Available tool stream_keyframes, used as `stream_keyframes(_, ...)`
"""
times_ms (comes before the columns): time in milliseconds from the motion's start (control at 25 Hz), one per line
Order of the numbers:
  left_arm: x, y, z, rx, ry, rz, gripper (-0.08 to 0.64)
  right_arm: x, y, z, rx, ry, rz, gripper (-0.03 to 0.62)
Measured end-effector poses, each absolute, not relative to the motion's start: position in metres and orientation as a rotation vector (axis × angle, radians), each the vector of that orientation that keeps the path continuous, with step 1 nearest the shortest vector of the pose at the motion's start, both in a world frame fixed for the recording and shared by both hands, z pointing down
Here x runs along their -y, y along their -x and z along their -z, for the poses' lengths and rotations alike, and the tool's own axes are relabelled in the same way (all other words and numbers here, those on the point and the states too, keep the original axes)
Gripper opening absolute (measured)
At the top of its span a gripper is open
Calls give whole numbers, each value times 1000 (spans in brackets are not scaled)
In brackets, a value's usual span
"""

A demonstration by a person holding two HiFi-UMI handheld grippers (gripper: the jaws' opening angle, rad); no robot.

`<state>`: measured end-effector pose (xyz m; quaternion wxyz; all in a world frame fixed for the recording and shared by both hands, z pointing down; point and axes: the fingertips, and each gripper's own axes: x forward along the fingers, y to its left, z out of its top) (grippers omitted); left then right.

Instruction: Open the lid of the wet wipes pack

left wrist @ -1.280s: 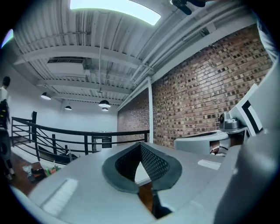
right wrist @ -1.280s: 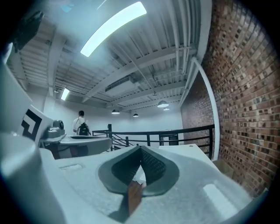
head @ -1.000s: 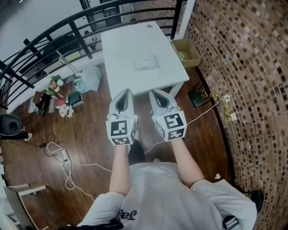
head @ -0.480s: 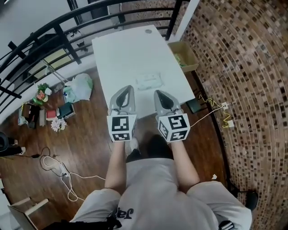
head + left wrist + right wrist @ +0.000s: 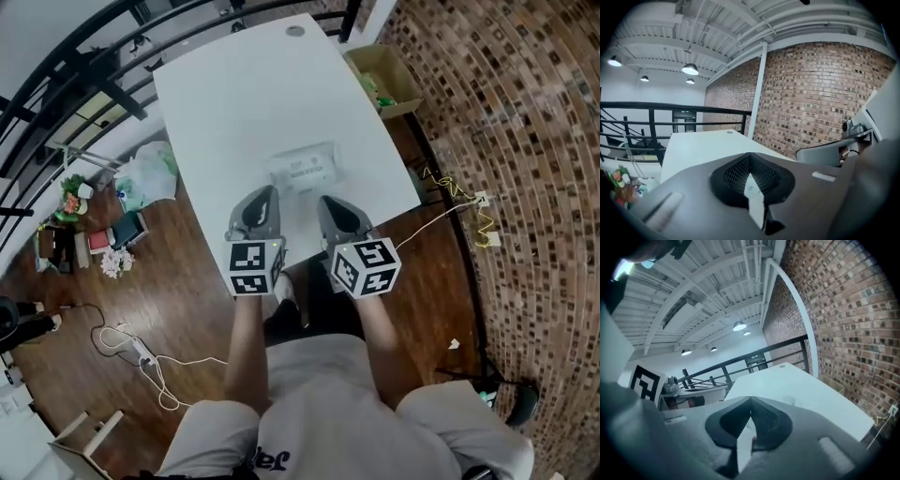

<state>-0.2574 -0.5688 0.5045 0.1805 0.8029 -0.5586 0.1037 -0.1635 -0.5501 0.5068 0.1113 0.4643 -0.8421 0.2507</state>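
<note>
The wet wipes pack [image 5: 305, 169] is a pale, flat packet with its lid down, lying near the front edge of the white table [image 5: 234, 94]. In the head view my left gripper [image 5: 265, 193] and right gripper [image 5: 327, 200] are side by side over that front edge, with the tips just short of the pack. Neither touches it. Both point forward and slightly down. In the left gripper view the left gripper [image 5: 750, 155] has its jaws closed together with nothing held. The right gripper [image 5: 751, 399] is likewise shut and empty in its own view.
A cardboard box [image 5: 380, 80] stands on the floor at the table's right, by the brick wall [image 5: 525, 141]. A black railing [image 5: 66, 84] runs behind and to the left. Bags and clutter [image 5: 103, 216] and a white cable [image 5: 141, 352] lie on the wooden floor at the left.
The person has stepped up to the table. Both grippers came forward and down from over the floor to the table's front edge, close to the pack. Jaws stayed shut.
</note>
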Motion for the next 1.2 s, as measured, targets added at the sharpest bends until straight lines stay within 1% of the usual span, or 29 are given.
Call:
stream_keyframes(160,590,247,-549,1537,-2242,-351,17,563,163,-558,2391,-1262,-959,-12)
stream_keyframes(200,596,246,-557,1531,-2239,-362,17,565,164,-568,2384,-1236,-990,28)
stream_keyframes(240,602,245,-565,1529,-2237,-375,17,568,166,-576,2380,-1214,-1017,34)
stream_keyframes(440,622,242,-600,1465,-2208,-431,17,589,167,-604,2368,-1189,-1211,39)
stream_keyframes(480,625,241,-608,1455,-2200,-449,17,593,167,-608,2364,-1183,-1257,56)
stream_keyframes(560,626,240,-624,1428,-2172,-503,17,599,169,-617,2351,-1164,-1349,114)
stream_keyframes(640,626,237,-634,1397,-2150,-515,17,603,171,-623,2336,-1150,-1445,132)
stream_keyframes(760,627,238,-637,1380,-2147,-487,17,609,174,-628,2310,-1154,-1570,132)
stream_keyframes(880,629,240,-639,1425,-2177,-532,17,611,171,-633,2283,-1175,-1638,124)
stream_keyframes(1040,631,242,-640,1468,-2169,-537,17,614,172,-628,2284,-1175,-1657,100)
stream_keyframes(1200,629,241,-639,1451,-2157,-526,17,616,174,-632,2263,-1183,-1664,90)
